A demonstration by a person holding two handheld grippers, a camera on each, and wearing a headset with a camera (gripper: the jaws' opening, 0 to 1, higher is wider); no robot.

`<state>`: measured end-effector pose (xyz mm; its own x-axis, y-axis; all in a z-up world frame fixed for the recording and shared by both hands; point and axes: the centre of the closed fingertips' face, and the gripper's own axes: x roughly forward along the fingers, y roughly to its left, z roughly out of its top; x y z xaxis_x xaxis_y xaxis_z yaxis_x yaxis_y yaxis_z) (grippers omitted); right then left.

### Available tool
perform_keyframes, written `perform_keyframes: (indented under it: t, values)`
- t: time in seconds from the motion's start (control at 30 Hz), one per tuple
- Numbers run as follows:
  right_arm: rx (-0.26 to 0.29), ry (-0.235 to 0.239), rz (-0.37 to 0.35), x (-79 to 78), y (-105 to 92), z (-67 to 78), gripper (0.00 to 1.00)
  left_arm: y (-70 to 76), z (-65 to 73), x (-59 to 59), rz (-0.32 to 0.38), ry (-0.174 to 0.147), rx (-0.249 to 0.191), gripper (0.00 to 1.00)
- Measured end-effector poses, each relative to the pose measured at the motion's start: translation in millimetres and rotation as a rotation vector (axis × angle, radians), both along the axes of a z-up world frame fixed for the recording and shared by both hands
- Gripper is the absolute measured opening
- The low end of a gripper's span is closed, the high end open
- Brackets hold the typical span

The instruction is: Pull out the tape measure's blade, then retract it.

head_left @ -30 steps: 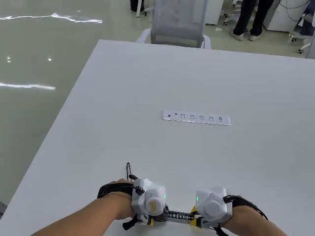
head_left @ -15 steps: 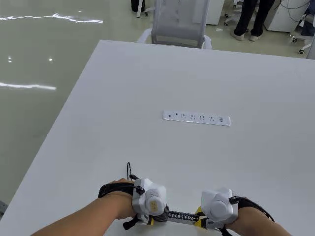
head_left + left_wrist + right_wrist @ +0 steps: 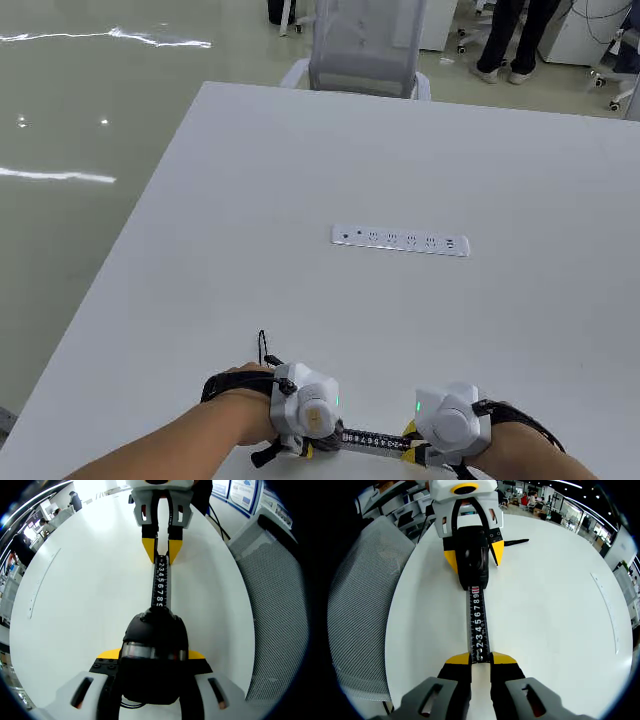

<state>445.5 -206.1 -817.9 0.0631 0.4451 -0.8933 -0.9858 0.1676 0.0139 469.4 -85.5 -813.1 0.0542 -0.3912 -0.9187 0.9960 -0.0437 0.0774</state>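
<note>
My left gripper [image 3: 151, 656] is shut on the black tape measure case [image 3: 152, 655], which rests on the white table [image 3: 95, 575]. A short length of black blade [image 3: 160, 582] with white numbers runs straight from the case to my right gripper [image 3: 160, 550], whose yellow fingertips [image 3: 149, 549] pinch its end. In the right gripper view, that gripper [image 3: 480, 658] is shut on the blade [image 3: 477, 622], and the case [image 3: 472, 555] sits beyond it between the left gripper's yellow tips. In the head view both grippers sit at the table's near edge, left gripper [image 3: 318, 447] and right gripper [image 3: 405, 453], joined by the blade [image 3: 372, 440].
A white power strip [image 3: 400, 240] lies mid-table, well beyond the grippers. A grey mesh chair [image 3: 365, 45] stands at the far end, with people's legs [image 3: 510, 35] behind it. A thin black strap [image 3: 261, 346] trails from the case. A mesh chair back [image 3: 357, 595] is close beside the table's near edge.
My right gripper has moved a little to the right, away from the left one, and more blade shows between them. The left gripper and case have stayed put.
</note>
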Motion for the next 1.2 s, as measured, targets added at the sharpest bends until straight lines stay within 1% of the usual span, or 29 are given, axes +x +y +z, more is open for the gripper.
perform_keyframes:
  t: [0.43,0.7,1.2]
  values:
    - [-0.015,0.005,-0.009,-0.1,-10.9,-0.3,0.12,0.7,-0.9,0.6,0.001,-0.003,0.006,0.39]
    - [-0.019,0.005,-0.015,-0.9,-16.4,-0.2,0.12,0.2,-0.7,-0.1,-0.005,-0.012,0.011,0.39]
    - [-0.026,0.004,-0.023,-1.6,-24.9,0.4,0.12,-0.1,-0.9,0.5,-0.001,-0.005,0.012,0.39]
